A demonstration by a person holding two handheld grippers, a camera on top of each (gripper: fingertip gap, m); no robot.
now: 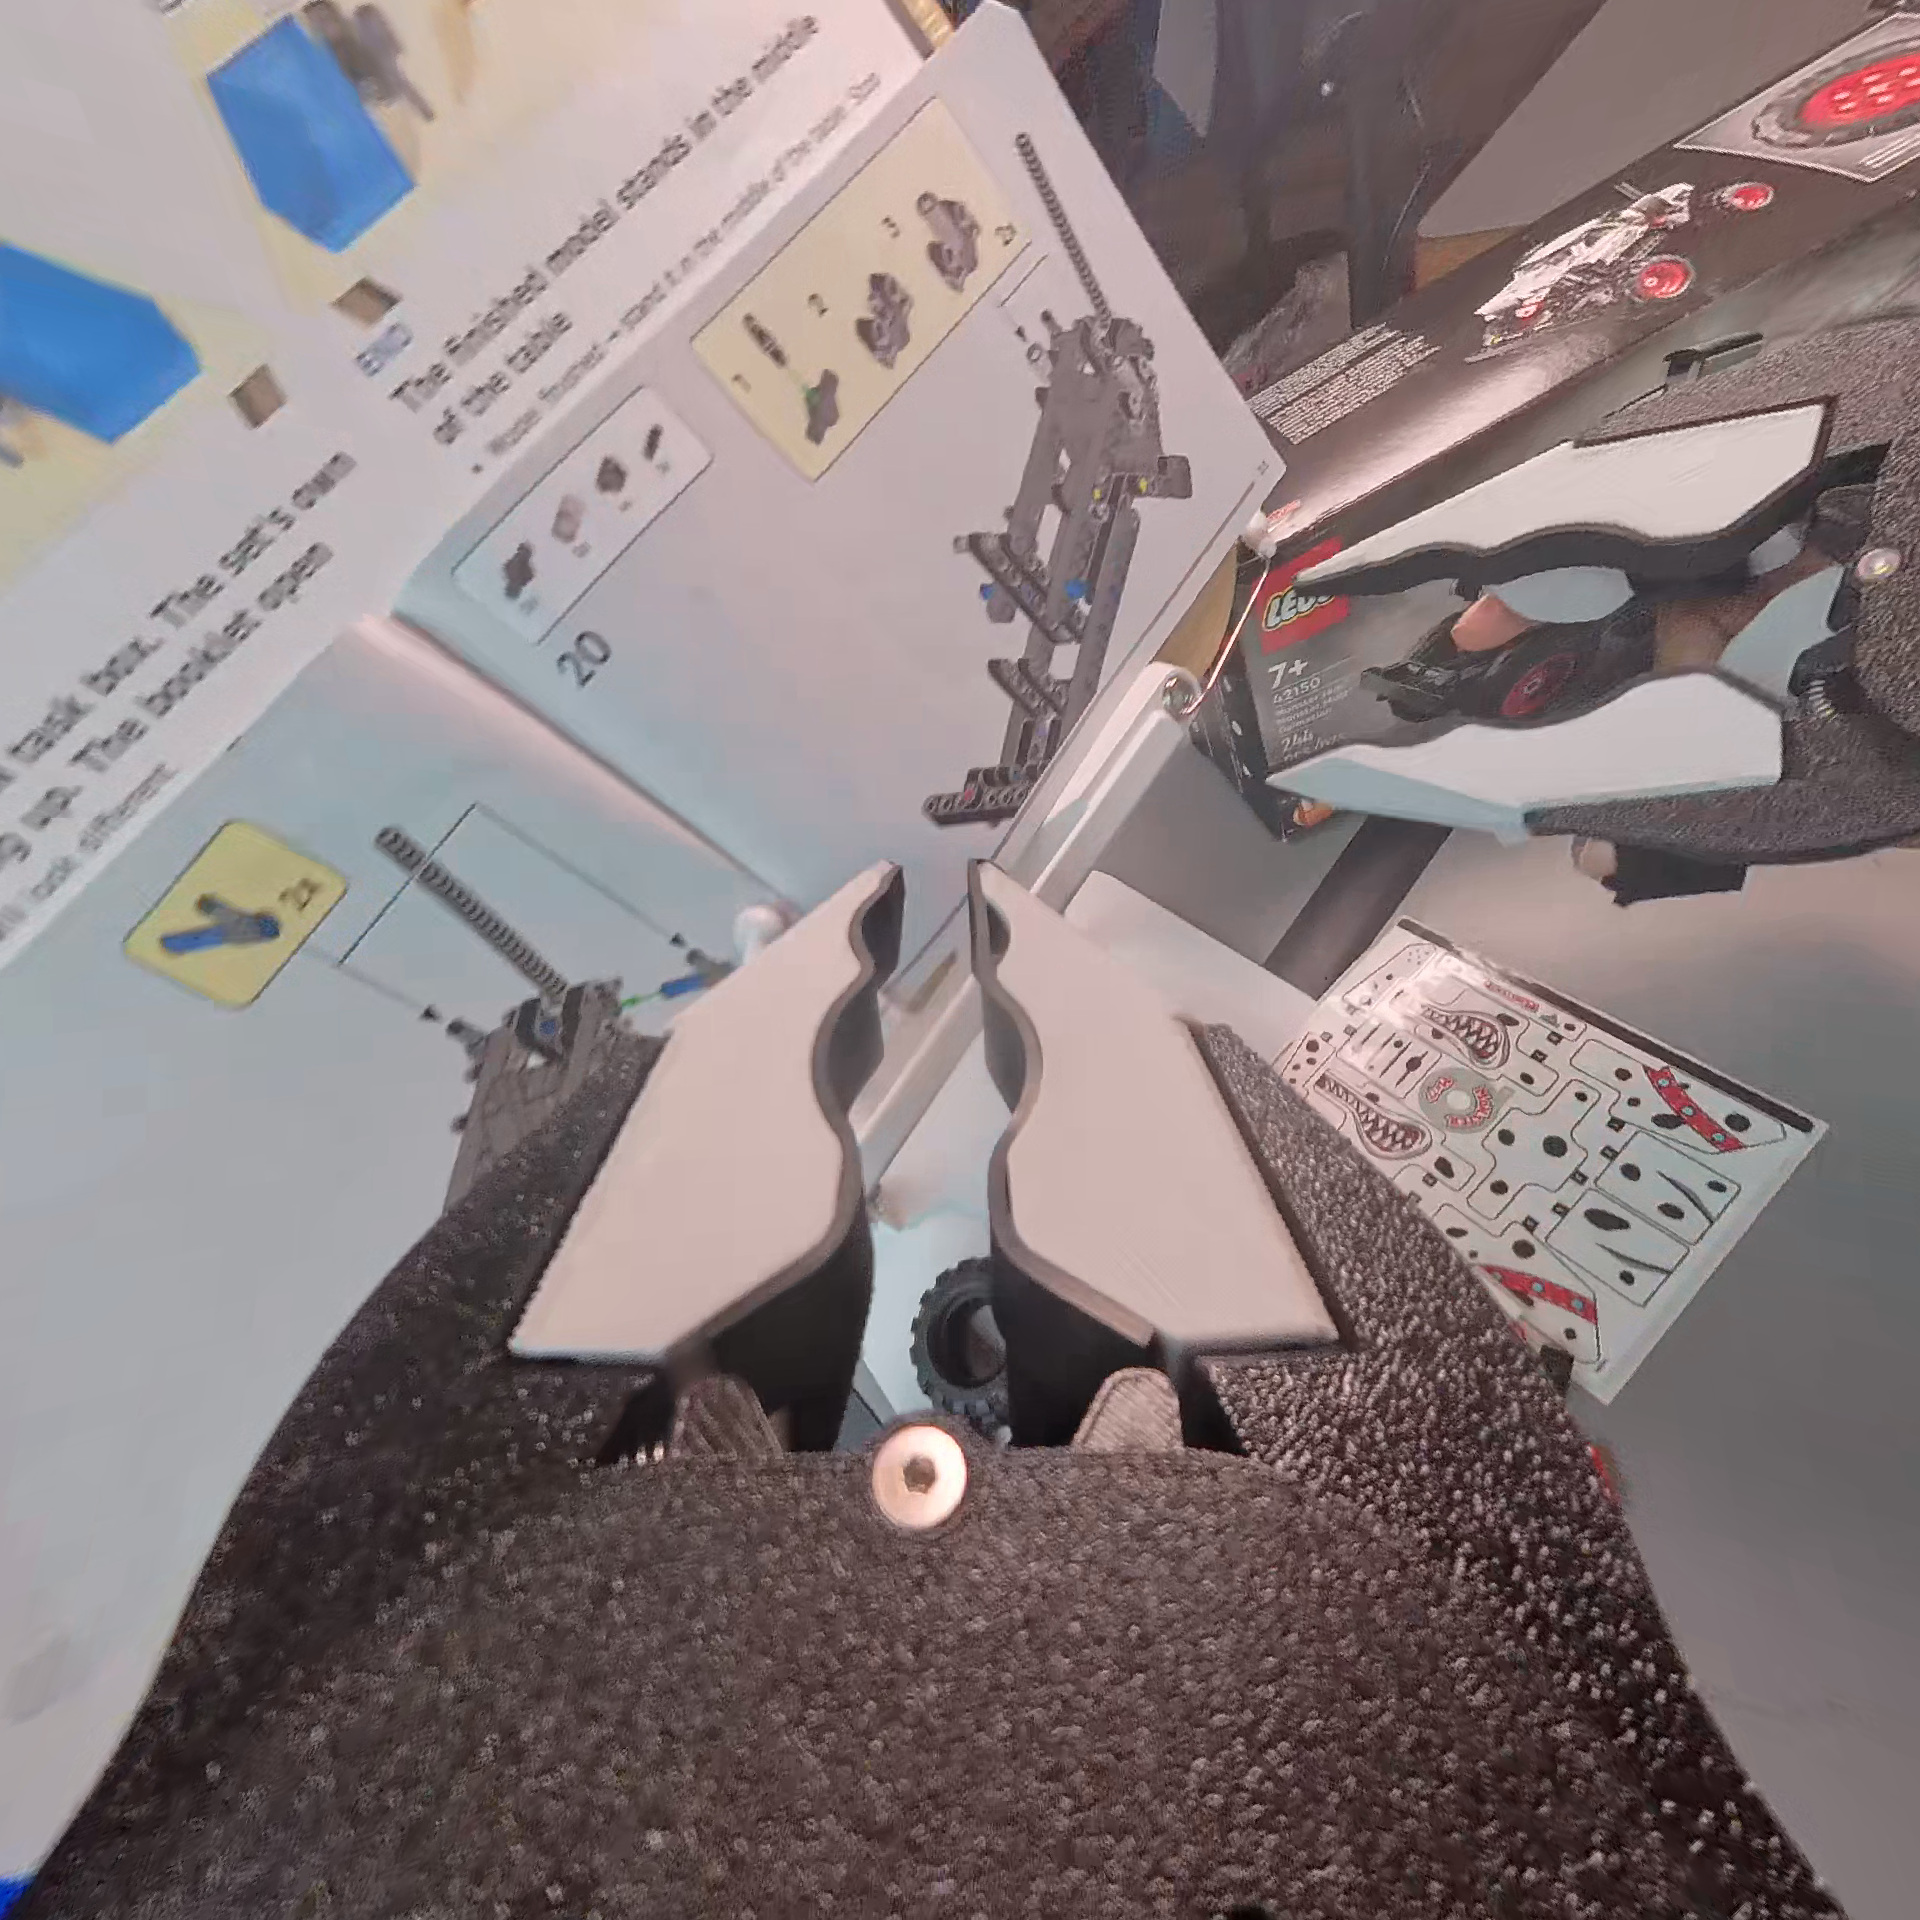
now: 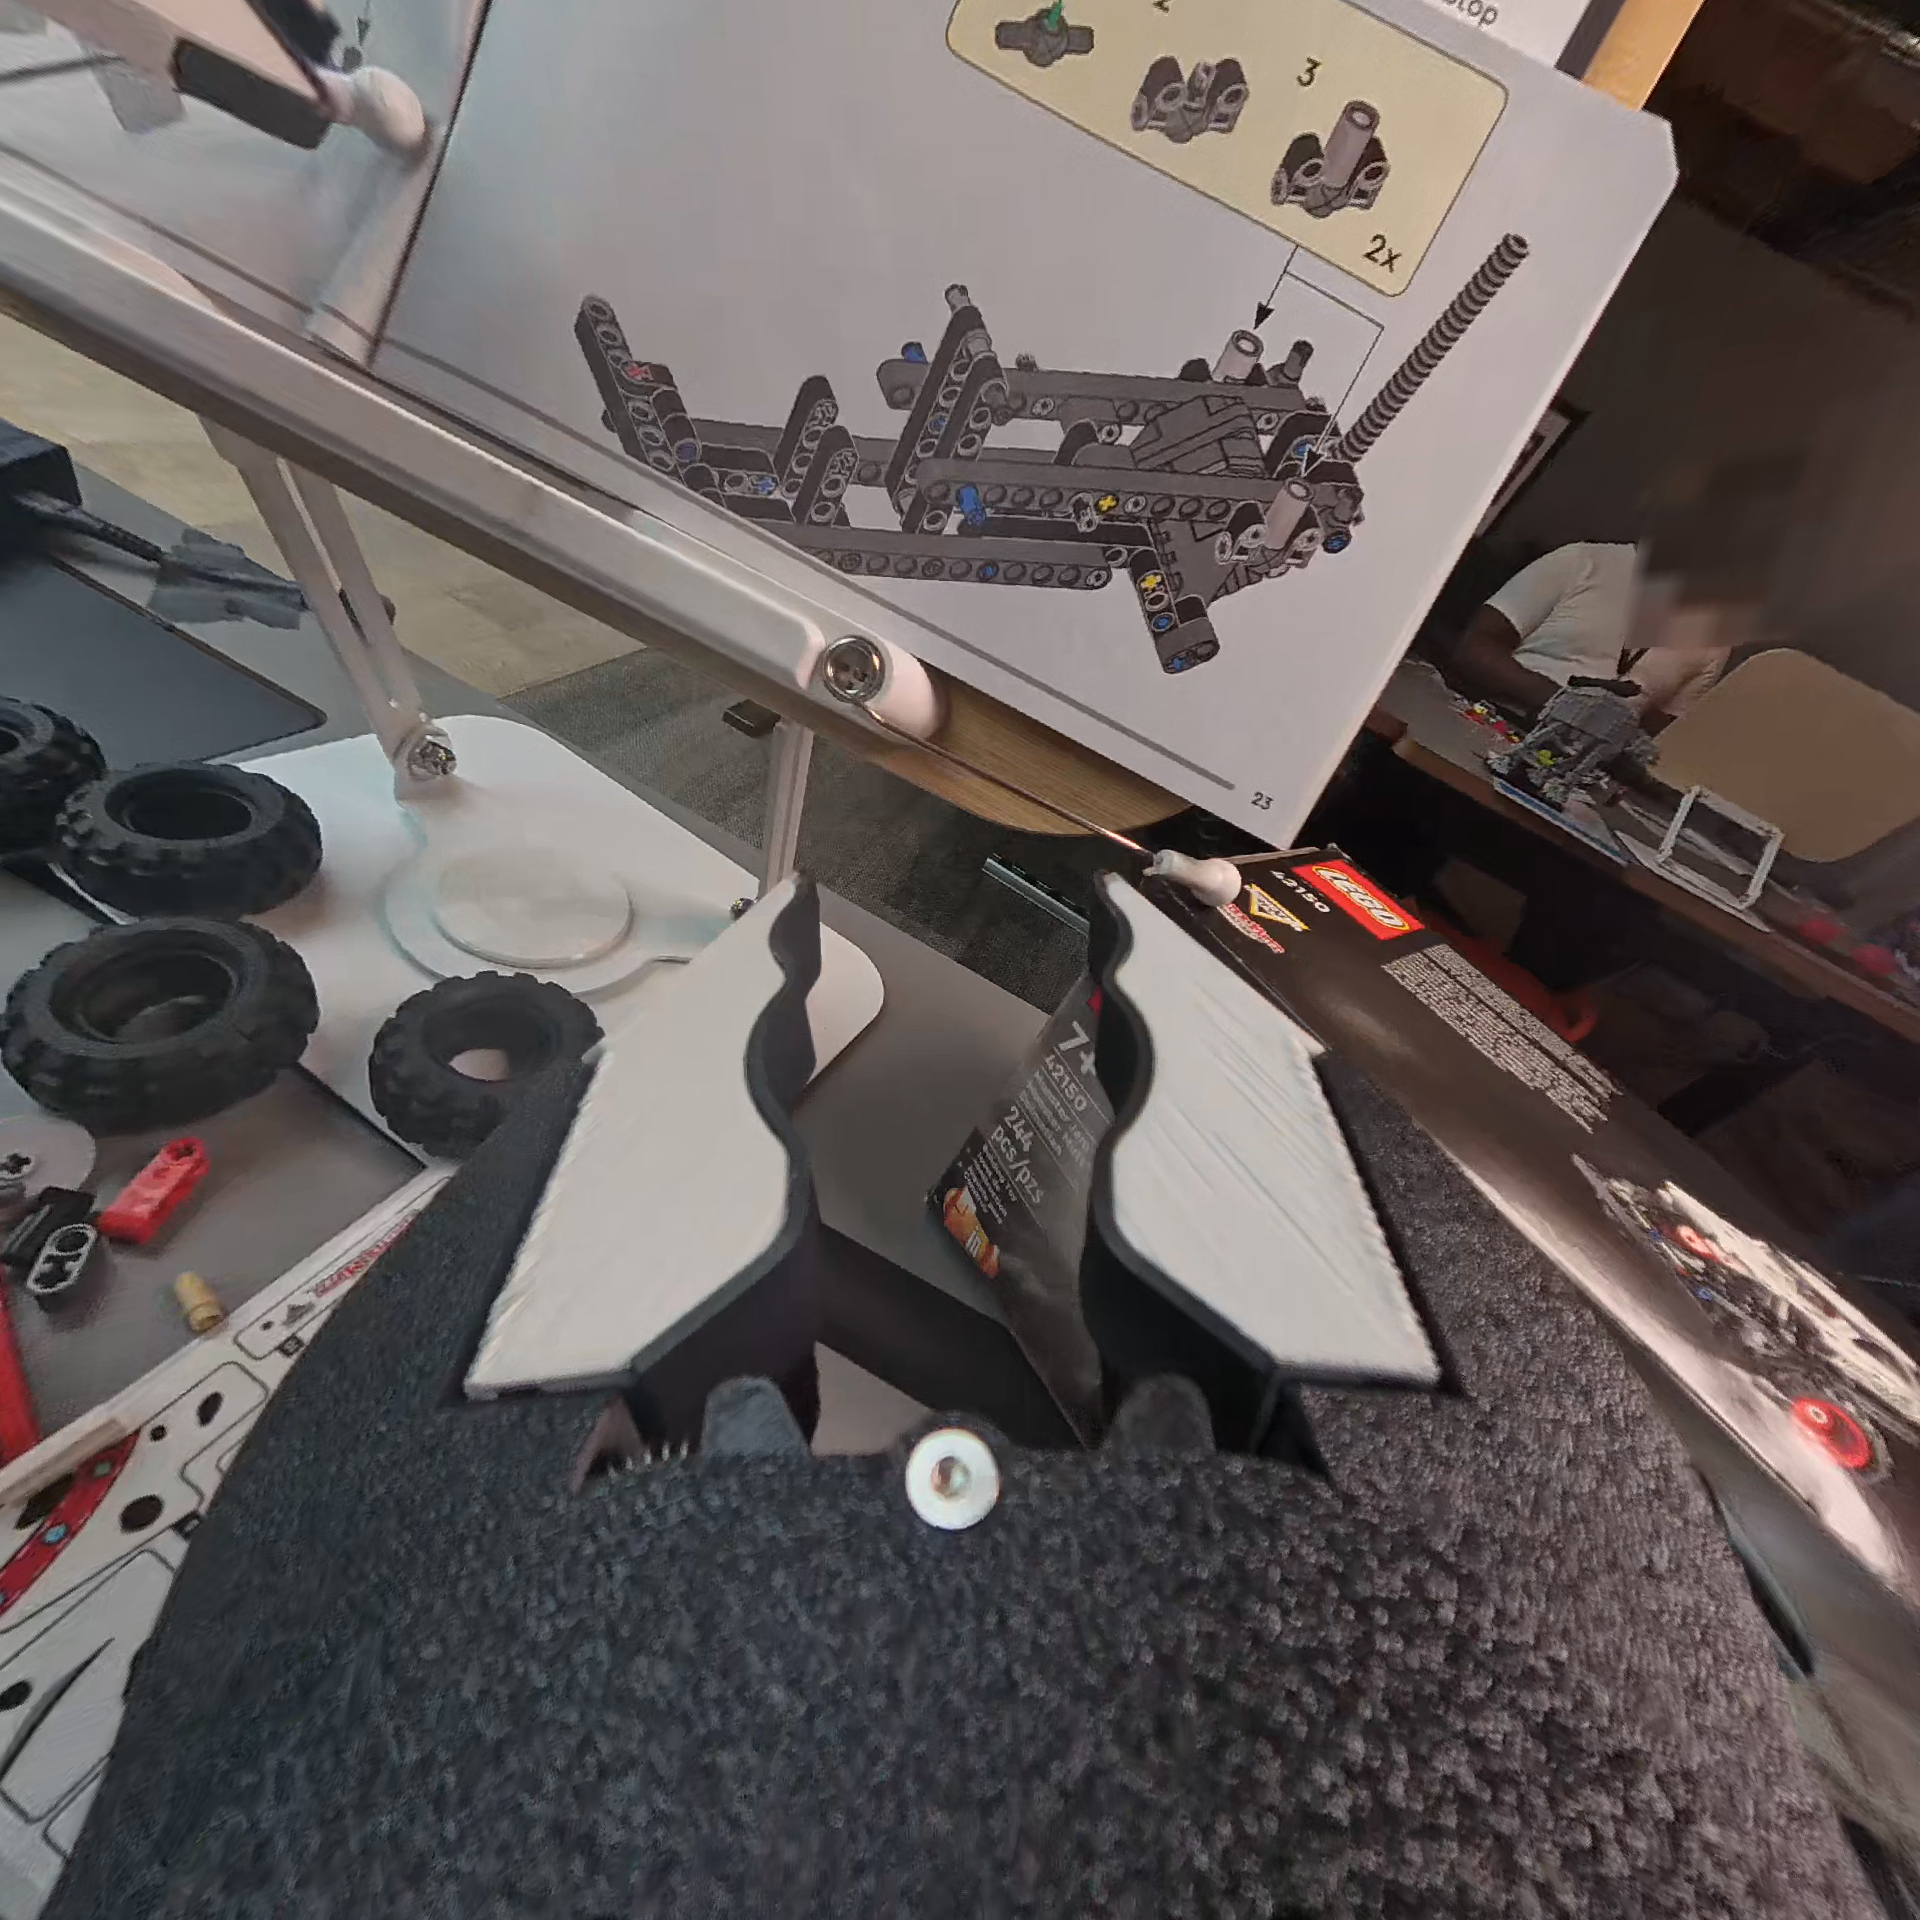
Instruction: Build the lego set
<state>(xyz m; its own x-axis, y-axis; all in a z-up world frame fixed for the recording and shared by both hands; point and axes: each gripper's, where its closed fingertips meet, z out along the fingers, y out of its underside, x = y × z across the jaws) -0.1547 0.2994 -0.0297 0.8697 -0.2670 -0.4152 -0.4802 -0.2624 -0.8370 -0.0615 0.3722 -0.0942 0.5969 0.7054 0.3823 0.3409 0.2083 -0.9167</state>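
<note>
Booklet [image 2: 935, 312] stands propped on a white stand [image 2: 582, 540] above four loose tyres [image 2: 161, 1008] and small parts [image 2: 156, 1190], while the left gripper [image 1: 935, 883], nearly closed and empty, and the right gripper [image 2: 951, 894], parted and empty, hover before it, the box [image 2: 1455, 1039] at right.

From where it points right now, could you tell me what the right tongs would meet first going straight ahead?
Probably the black set box: its near corner already sits between the open right tongs. The booklet stand lies beyond and higher, though depth is unclear.
</note>
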